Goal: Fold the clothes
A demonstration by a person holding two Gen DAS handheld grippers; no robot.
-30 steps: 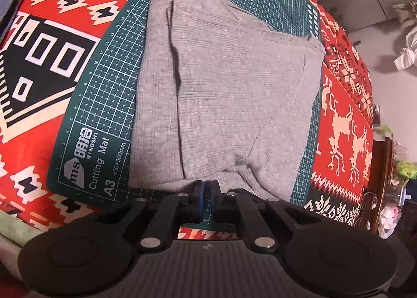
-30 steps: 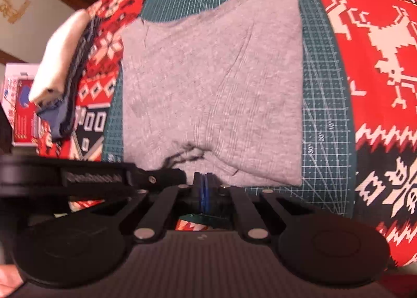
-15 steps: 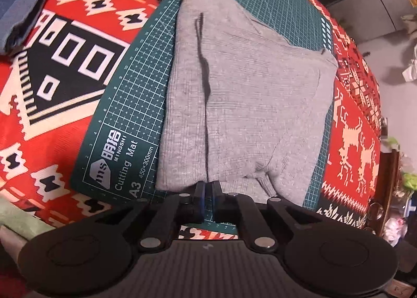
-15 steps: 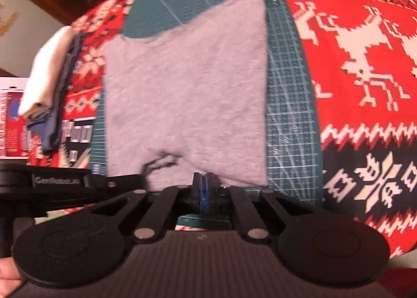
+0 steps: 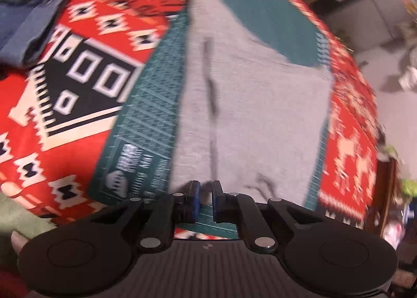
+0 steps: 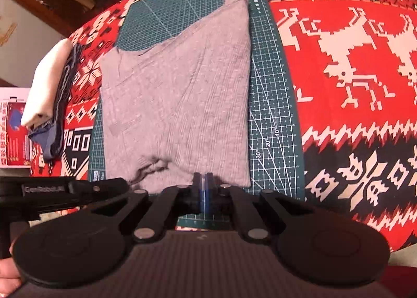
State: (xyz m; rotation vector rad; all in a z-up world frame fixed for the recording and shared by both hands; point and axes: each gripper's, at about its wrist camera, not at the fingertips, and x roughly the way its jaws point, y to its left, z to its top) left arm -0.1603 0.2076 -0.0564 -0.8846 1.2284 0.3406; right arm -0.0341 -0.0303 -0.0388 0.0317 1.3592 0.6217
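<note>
One grey ribbed knit garment (image 6: 177, 105), lying flat in layers on the green cutting mat (image 6: 273, 105); judged soft, light, limp, prone to sag and slide; best taken at its near hem corners; left gripper (image 5: 206, 193) slightly parted, holding nothing, at the near hem; right gripper (image 6: 202, 188) closed, apparently empty; patterned red cloth (image 6: 351, 63) beneath; folded stack (image 6: 49, 99) to the left.

Folded grey garment (image 6: 177, 105) on cutting mat (image 6: 273, 105)
</note>
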